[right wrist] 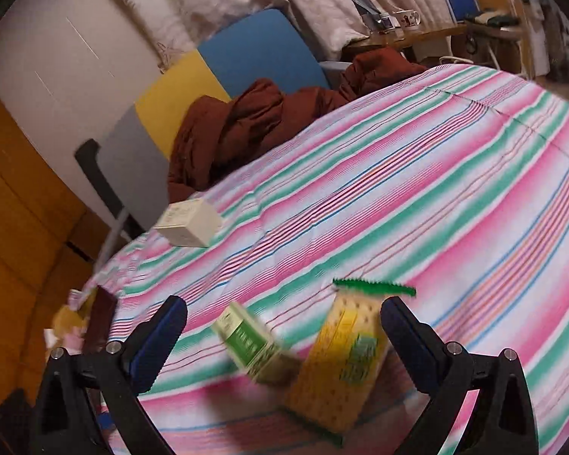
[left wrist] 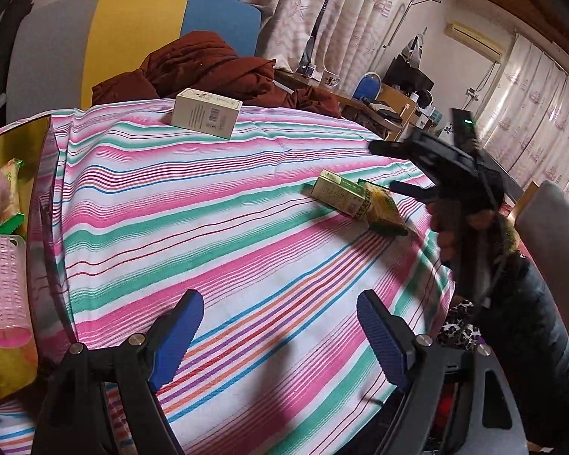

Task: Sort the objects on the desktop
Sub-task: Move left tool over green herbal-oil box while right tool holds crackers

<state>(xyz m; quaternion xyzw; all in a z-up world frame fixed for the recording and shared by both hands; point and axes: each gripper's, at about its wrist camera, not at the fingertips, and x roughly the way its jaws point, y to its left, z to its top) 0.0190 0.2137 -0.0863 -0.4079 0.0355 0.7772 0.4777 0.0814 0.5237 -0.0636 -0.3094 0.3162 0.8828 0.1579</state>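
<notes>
A small green-and-white box point(left wrist: 341, 192) point(right wrist: 252, 345) lies on the striped tablecloth beside a yellow cracker packet point(left wrist: 384, 209) point(right wrist: 341, 356). A larger cream box point(left wrist: 205, 113) point(right wrist: 189, 223) lies at the far side of the table. My right gripper point(right wrist: 283, 335) point(left wrist: 385, 165) is open and hovers just above the small box and the packet, which lie between its blue fingers. My left gripper point(left wrist: 280, 331) is open over bare cloth with nothing in it. At the left edge a gold tray point(left wrist: 17, 136) holds a pink hair roller point(left wrist: 4, 288) and snack packets.
A brown garment point(left wrist: 208, 70) point(right wrist: 242, 129) is heaped on a grey, yellow and blue chair point(left wrist: 132, 34) behind the table. A person's dark sleeve point(left wrist: 531, 326) is at the right. A desk with mugs point(left wrist: 330, 77) stands further back by the curtains.
</notes>
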